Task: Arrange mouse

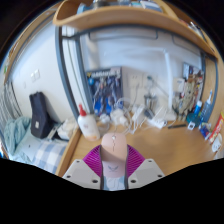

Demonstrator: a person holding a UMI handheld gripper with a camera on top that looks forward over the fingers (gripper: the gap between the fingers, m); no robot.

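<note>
A pale pink mouse (113,149) sits lengthwise between my gripper's (113,166) two fingers, its nose pointing forward. Both magenta pads (93,160) press against its sides, so the gripper is shut on it. The mouse looks raised above the wooden desk (165,145), which stretches ahead and to the right. The rear of the mouse is hidden between the fingers.
A white bottle with a red cap (88,123) stands on the desk just ahead to the left. Clutter (190,100) lines the desk's back right. A bed with a dark backpack (40,113) lies to the left. A wooden loft shelf (120,15) spans overhead.
</note>
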